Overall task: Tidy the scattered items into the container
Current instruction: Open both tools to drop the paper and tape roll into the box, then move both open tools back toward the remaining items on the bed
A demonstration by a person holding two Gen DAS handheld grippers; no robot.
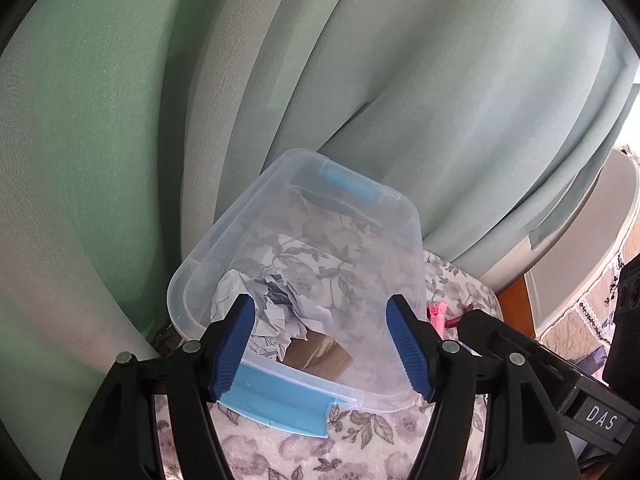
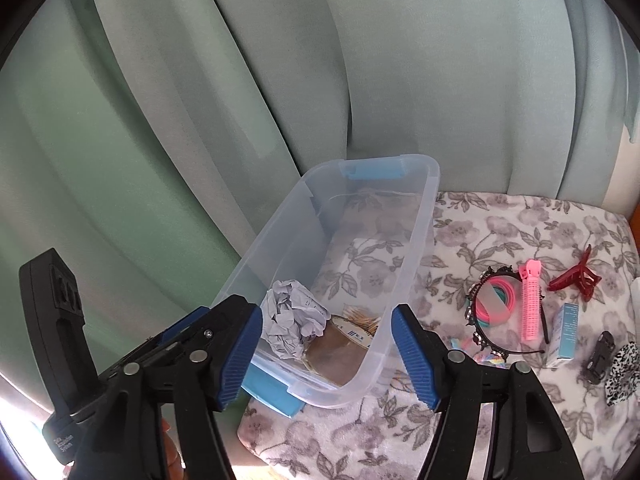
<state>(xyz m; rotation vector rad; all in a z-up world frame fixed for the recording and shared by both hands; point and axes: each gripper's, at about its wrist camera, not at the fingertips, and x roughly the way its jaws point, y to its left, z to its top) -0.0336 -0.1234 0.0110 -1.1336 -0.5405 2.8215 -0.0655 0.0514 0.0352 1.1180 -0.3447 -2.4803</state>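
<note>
A clear plastic container [image 1: 224, 232] with blue latches sits on a floral cloth and holds a crumpled paper ball [image 1: 276, 304] and a brown tape roll [image 1: 320, 354]. My left gripper [image 1: 320, 308] hovers open above the near end of the container with nothing between its pads. My right gripper [image 2: 324, 308] is also open and empty, over the same end of the container [image 2: 424, 216], above the paper ball [image 2: 290, 316] and tape roll [image 2: 340, 350]. To the right on the cloth lie a beaded headband [image 2: 478, 320], a pink hair roller [image 2: 532, 300] and a red claw clip [image 2: 576, 276].
A small blue box [image 2: 564, 332], a black clip [image 2: 600, 356] and a leopard-print scrunchie [image 2: 624, 372] lie at the far right of the cloth [image 2: 500, 224]. Green curtains [image 2: 200, 100] hang close behind the container. The cloth's front edge runs just below the container.
</note>
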